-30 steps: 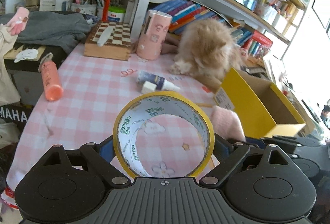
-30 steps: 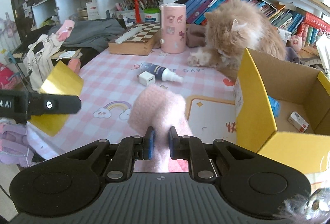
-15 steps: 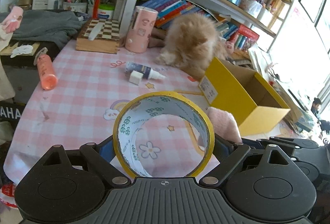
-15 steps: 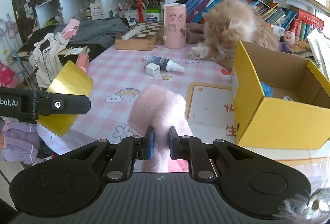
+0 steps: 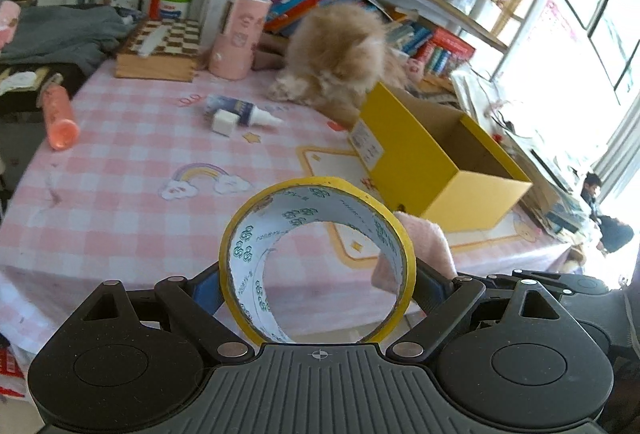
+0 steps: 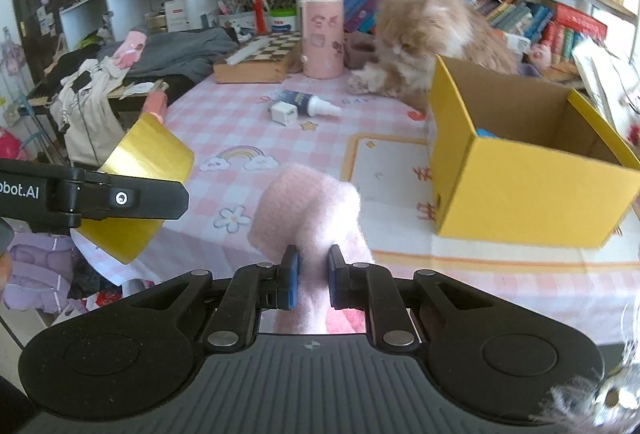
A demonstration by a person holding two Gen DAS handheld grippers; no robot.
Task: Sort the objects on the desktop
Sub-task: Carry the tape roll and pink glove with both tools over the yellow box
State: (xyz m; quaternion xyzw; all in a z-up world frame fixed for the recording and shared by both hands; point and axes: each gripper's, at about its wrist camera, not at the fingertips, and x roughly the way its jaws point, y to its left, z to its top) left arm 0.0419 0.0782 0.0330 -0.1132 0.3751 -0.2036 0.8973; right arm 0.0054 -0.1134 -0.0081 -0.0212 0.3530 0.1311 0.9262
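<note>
Left gripper (image 5: 318,274) clamps tape (image 5: 318,262), right gripper (image 6: 312,270) pinches sock (image 6: 308,202). Cat (image 6: 432,38) behind box (image 6: 520,170) may paw in, spoiling either drop.

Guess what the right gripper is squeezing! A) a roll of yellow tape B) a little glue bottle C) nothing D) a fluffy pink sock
D: in the right wrist view the right gripper pinches the fluffy pink sock between its blue pads, while the tape roll sits in the left gripper.
</note>
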